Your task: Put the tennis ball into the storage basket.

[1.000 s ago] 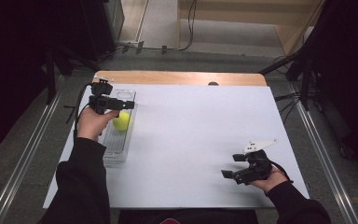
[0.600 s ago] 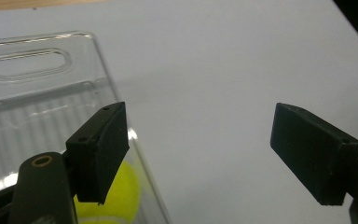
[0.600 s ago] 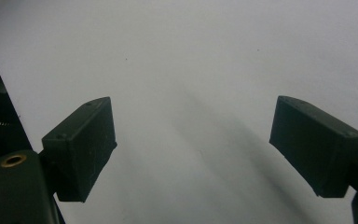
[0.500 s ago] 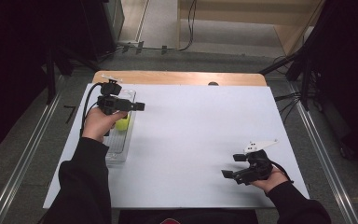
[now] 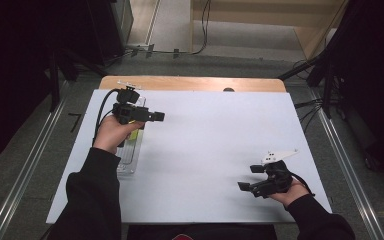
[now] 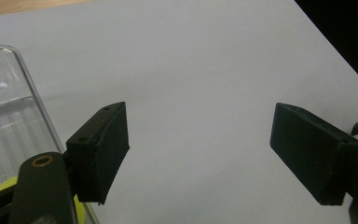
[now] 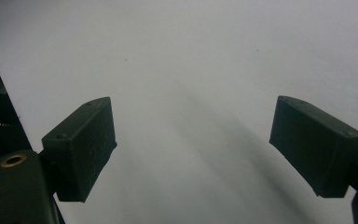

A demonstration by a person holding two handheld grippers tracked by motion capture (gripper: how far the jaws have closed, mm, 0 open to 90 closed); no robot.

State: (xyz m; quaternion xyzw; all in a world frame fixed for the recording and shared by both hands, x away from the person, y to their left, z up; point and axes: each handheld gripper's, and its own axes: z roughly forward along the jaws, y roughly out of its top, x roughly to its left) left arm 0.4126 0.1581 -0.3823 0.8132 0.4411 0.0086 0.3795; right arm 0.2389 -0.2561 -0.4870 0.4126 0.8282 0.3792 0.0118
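Note:
A clear plastic tray (image 5: 129,162) lies along the left side of the white tabletop (image 5: 205,140). A yellow-green object (image 5: 136,134) rests in it, mostly hidden under the person's left hand. My left gripper (image 5: 158,117) hovers over the tray's far end, pointing right across the table, open with nothing between its jaws. In the left gripper view the tray (image 6: 9,112) sits at the left, a sliver of the yellow-green object (image 6: 81,206) shows behind my left gripper (image 6: 198,154). My right gripper (image 5: 244,187) rests low at the front right, open and empty (image 7: 193,149) over bare white surface.
A wooden strip (image 5: 190,83) borders the table's far edge, with a small dark thing (image 5: 228,90) on it. Cables and dark stands crowd the floor beyond. Metal rails (image 5: 25,170) run along both sides of the table.
My left hand has moved toward the far end of the tray and slightly right, now covering most of the yellow-green object. The right hand has kept still.

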